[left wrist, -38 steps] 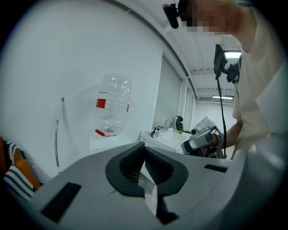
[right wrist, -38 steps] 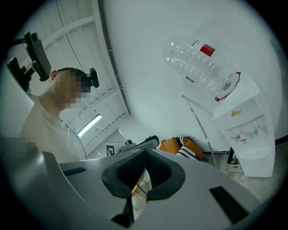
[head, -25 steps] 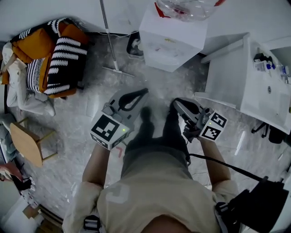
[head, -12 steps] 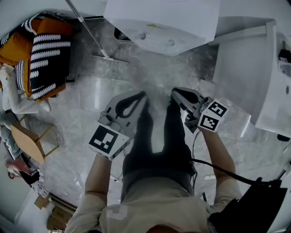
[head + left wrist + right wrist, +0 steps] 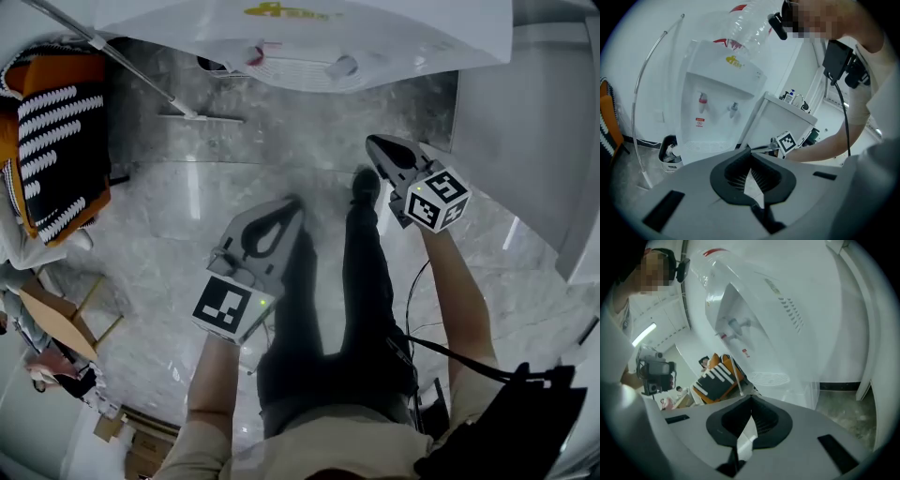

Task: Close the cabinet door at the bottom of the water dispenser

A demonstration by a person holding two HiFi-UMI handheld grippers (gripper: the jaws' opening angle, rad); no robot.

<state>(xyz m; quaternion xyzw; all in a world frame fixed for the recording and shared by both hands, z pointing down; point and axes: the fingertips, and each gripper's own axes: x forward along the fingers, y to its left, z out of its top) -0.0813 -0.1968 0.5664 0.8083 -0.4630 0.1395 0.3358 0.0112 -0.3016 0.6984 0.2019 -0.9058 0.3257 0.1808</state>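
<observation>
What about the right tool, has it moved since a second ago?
Yes. The right tool has moved forward, closer to the water dispenser.

water dispenser point(image 5: 375, 37): ahead | mop point(image 5: 199, 117): left of it | door point(image 5: 525, 150), maybe: right
</observation>
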